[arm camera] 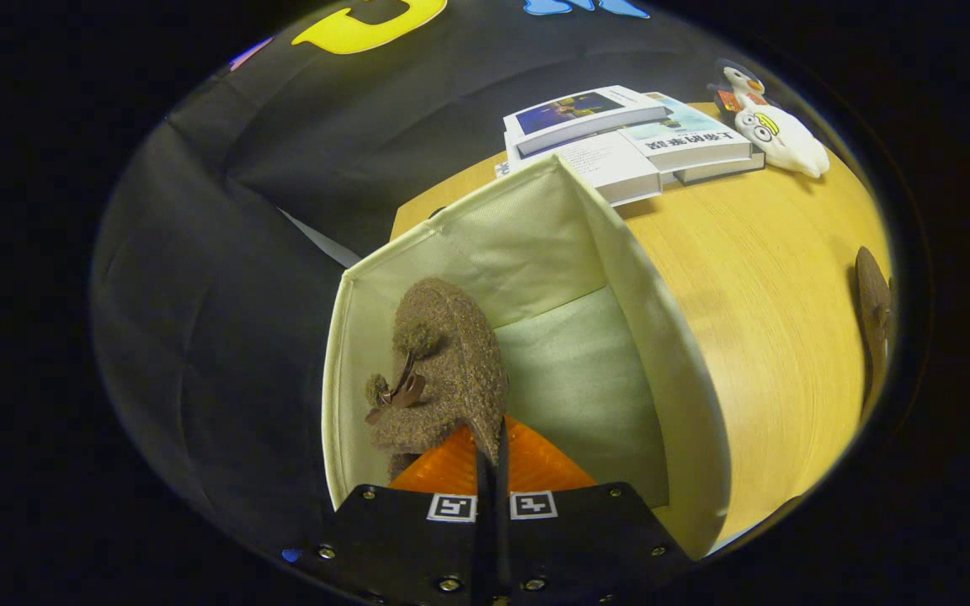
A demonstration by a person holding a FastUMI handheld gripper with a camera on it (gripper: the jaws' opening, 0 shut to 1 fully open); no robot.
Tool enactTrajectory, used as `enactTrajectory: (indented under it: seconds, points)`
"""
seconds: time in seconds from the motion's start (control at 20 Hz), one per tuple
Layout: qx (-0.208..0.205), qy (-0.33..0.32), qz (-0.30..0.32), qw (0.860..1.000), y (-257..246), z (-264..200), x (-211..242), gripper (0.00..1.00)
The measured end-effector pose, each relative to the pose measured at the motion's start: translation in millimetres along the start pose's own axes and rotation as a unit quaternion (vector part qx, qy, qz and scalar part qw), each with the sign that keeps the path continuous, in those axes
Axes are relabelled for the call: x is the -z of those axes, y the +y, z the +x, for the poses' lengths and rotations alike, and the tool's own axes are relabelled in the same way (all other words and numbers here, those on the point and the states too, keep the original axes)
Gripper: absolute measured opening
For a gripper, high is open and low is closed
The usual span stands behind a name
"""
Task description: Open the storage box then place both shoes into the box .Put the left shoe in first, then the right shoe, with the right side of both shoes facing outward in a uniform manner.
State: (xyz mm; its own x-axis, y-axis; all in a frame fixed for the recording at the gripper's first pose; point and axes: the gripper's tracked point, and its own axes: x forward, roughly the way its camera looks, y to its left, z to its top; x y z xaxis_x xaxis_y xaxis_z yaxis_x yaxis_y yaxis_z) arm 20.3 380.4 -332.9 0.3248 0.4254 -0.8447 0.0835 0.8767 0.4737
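A cream fabric storage box (620, 252) stands open on the wooden table, seen from above. Inside it, against the left wall, hangs a fuzzy brown shoe (443, 362) with a small brown bow on its side. My gripper (492, 446) is shut on the rear edge of that shoe, the two fingers pressed together with the fuzzy rim pinched between them. The shoe's toe points down toward the far corner of the box. A second brown shoe (872, 320) lies on the table far to the right of the box.
A stack of books (620, 135) lies on the table beyond the box. A white plush toy (775, 130) sits to the right of the books. The right half of the box floor (586, 370) is bare.
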Motion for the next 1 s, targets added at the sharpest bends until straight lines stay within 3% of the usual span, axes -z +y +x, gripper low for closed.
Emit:
enactTrajectory:
  seconds: [0.15, 0.25, 0.4, 0.45, 0.5, 1.0]
  points:
    - [0.005, 0.009, -0.023, 1.0, 4.8, 4.8, 9.5, 0.04]
    - [-0.016, 0.008, -0.046, 0.999, 14.6, 1.9, 9.4, 0.08]
    - [-0.067, 0.008, -0.063, 0.996, 31.5, -7.5, 14.9, 0.61]
    - [-0.082, 0.003, -0.07, 0.994, 35.5, -13.8, 13.4, 0.85]
    - [-0.093, -0.002, -0.077, 0.993, 37.9, -20.7, 11.3, 0.93]
    - [-0.102, -0.093, -0.128, 0.982, -7.0, -112.6, -46.2, 0.97]
